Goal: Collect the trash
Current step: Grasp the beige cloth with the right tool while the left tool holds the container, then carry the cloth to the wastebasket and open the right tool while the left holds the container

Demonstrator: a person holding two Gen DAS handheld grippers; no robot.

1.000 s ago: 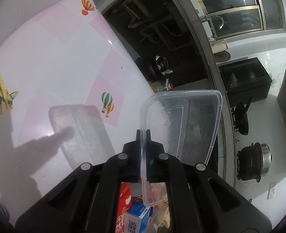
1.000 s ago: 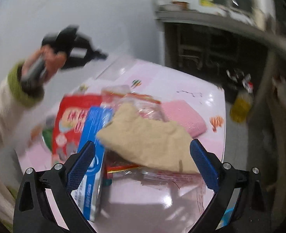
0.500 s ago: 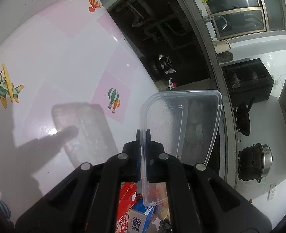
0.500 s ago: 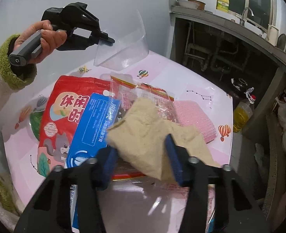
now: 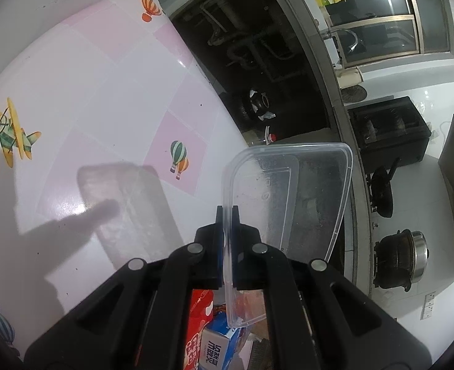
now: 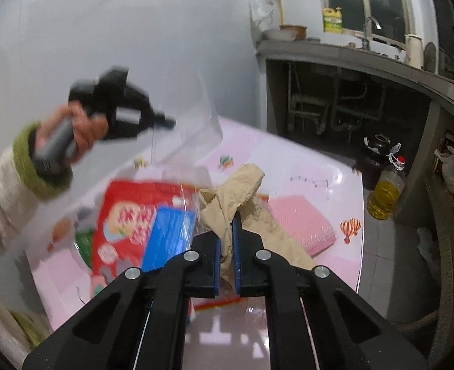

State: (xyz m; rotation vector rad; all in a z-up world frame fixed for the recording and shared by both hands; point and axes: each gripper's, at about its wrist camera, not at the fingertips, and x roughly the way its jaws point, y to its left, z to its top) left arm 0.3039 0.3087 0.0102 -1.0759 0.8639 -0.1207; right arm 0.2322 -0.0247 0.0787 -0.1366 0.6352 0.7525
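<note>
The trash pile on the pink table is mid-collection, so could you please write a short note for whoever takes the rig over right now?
Left hand-held gripper: shut on the clear plastic lid, held up above the table.
Right hand-held gripper: jaws have just closed, now shut on the crumpled brown paper.
On the table: red snack bag, blue packet, pink pad.
Done: lid and paper gripped.
Left: bin both, then collect the rest. No bin is in view.

Motion blur smears the red snack bag (image 6: 125, 215) and left gripper (image 6: 165, 122)
</note>
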